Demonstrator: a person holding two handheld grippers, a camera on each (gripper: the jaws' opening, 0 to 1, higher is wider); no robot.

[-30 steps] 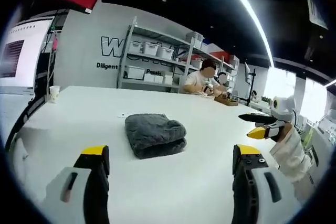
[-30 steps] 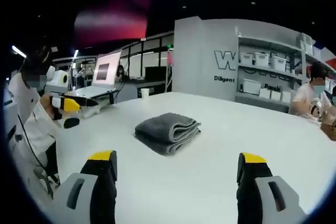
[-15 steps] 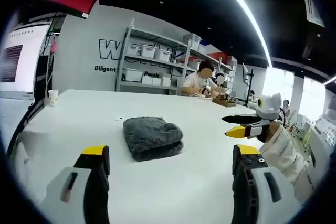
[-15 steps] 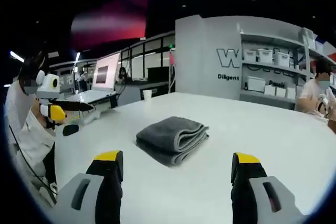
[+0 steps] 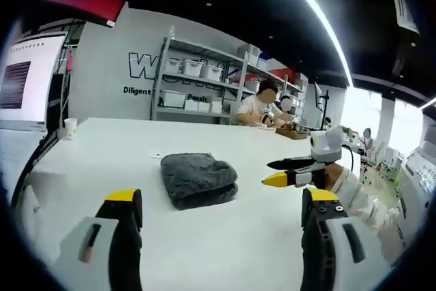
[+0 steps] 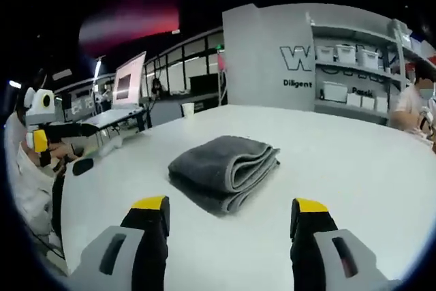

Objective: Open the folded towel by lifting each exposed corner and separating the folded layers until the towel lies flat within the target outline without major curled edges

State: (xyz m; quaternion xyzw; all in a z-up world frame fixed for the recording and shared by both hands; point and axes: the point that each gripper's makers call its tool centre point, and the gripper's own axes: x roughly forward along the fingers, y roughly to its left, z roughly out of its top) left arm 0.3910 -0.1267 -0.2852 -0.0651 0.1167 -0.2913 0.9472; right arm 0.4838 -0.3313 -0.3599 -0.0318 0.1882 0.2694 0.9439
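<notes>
Both claws hang wide and empty over the counter [image 5: 225, 250], aimed at the towel [image 5: 199, 178], which I take as lining up for a first corner. Left claw [image 5: 221, 199] stays well short of it; right claw [image 6: 228, 204] is near, its jaws framing the layered edge where the folds show. Folded thick, the grey towel [image 6: 225, 168] sits mid-counter, untouched. No outline shows on the plain white top. Behind stand shelves [image 5: 197, 83] of bins against a lettered wall, a cup [image 5: 69, 125], and people seated at the far end.

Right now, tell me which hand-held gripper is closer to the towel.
The right hand-held gripper: the grey towel looms larger between its open jaws.
</notes>
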